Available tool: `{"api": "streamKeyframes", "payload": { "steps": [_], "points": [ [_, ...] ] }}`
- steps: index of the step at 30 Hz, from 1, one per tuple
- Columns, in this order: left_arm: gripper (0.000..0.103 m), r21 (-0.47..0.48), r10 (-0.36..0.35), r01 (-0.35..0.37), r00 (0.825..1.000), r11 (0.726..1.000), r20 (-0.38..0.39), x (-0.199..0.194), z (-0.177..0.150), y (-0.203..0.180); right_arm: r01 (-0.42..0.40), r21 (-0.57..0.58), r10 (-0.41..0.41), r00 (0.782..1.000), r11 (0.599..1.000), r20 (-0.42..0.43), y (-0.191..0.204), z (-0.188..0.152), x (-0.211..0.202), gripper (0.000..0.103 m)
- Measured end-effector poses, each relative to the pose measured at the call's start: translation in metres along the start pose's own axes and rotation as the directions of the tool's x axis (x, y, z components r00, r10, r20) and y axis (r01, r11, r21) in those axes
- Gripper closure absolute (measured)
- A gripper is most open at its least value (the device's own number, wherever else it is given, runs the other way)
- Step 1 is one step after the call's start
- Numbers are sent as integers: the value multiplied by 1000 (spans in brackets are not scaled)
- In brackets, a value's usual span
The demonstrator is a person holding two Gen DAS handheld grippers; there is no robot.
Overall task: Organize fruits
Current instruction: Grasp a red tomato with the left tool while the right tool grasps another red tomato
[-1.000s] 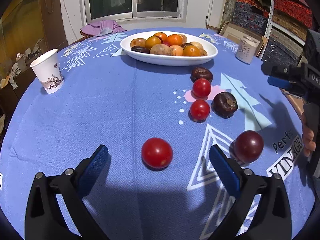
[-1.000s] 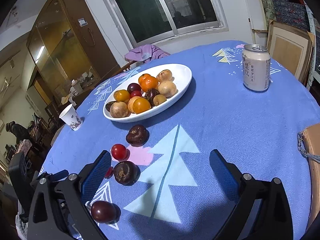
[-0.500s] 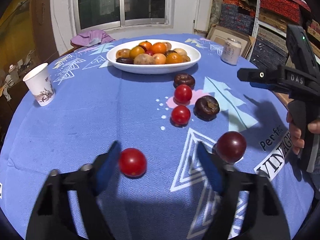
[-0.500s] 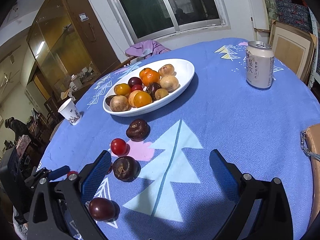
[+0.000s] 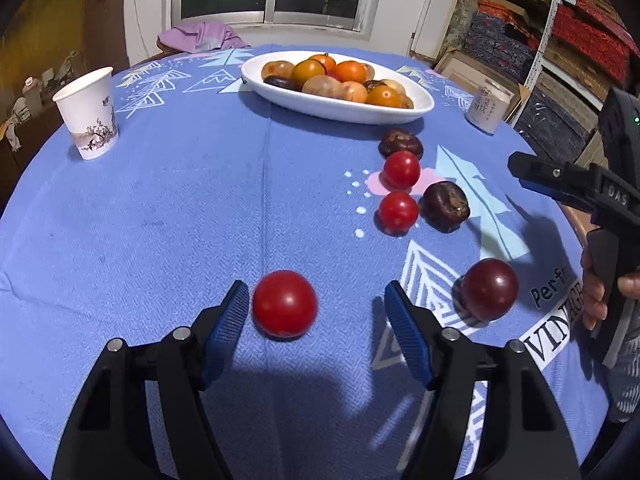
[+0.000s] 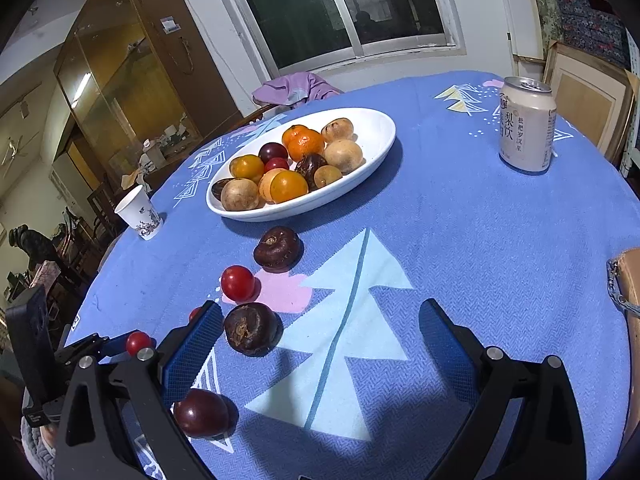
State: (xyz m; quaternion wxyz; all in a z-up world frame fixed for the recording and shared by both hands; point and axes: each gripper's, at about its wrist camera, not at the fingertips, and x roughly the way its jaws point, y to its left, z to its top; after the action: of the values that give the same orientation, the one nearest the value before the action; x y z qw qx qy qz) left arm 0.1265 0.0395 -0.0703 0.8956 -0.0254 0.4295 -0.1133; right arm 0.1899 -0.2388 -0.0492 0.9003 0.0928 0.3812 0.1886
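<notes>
In the left wrist view, low in the frame, the left gripper (image 5: 314, 300) has its jaws about half open and closing around the nearest tomato (image 5: 285, 304). The tomato sits between the blue pads, almost against the left pad (image 5: 228, 320), with a clear gap to the right one, and neither pad presses on it yet. It rests on the blue cloth (image 5: 160, 220).

To do this step well, I would shift the gripper a little toward the left of the frame so the tomato sits centred; otherwise the near pad is likely to nudge it and it may roll. Close slowly and stop at light contact, since the skin will bruise under a hard squeeze.

At lower right lies a dark plum (image 5: 490, 289), apart from the jaws. Farther up, right of centre, 2 more tomatoes (image 5: 401, 169) and 2 dark wrinkled fruits (image 5: 446, 206) lie loose. Beyond them, at upper centre, the white dish (image 5: 360, 114) holds the sorted fruit, and that is probably where this tomato belongs.

In the right wrist view the right gripper (image 6: 320, 344) hangs wide open and holds nothing, one wrinkled fruit just inside its left pad. A cup (image 5: 89, 118) stands at far left, a can (image 5: 489, 110) at far right.
</notes>
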Motion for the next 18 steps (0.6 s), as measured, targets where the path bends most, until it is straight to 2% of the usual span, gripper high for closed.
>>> {"api": "streamKeyframes", "payload": {
  "steps": [1,3,10,14,16,18],
  "points": [
    [38,0,-7,7,1000,1000,-1,0,0,0,-1,-1,1,1000,1000,0,1,0,0,3],
    [47,-3,-10,10,1000,1000,0,0,0,0,-1,-3,1,1000,1000,0,1,0,0,3],
    [50,3,11,-11,1000,1000,-4,0,-1,-2,-49,-42,49,999,998,7,10,-2,-3,3],
    [53,14,32,-32,999,999,-5,0,-2,-4,-56,-180,66,996,982,53,35,-8,-10,4],
    [57,8,34,-34,999,999,-1,-1,-2,-3,-34,-292,60,995,956,80,57,-12,-11,13],
    [69,0,30,-30,1000,1000,7,-3,-1,-1,-30,-377,61,996,926,72,75,-14,-8,22]
  ]
}}
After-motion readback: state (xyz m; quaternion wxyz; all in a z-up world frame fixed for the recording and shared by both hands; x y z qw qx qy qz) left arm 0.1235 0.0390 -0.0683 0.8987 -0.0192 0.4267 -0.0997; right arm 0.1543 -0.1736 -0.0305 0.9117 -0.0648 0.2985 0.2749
